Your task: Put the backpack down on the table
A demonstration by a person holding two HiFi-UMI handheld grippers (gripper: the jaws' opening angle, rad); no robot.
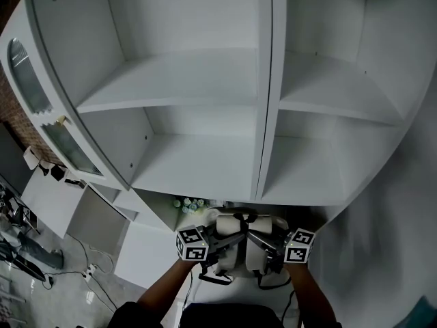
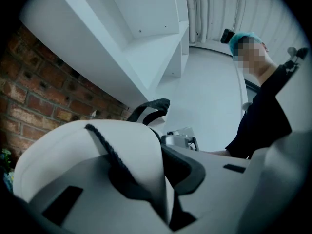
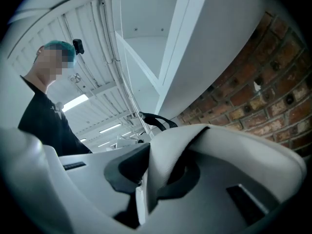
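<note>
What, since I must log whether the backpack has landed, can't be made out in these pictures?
- Table: head view, hidden beneath the backpack, left gripper and right gripper; contact cannot be told.
- Backpack's underside: both gripper views, blocked by the jaws and the fabric between them.
- Floor clutter: head view, too small.

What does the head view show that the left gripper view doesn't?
Head view only: both grippers side by side, left gripper and right gripper, plus a glass cabinet door. Left gripper view only: brick wall, a black handle, and the jaws shut on fabric. Both: white backpack, white shelf unit.
</note>
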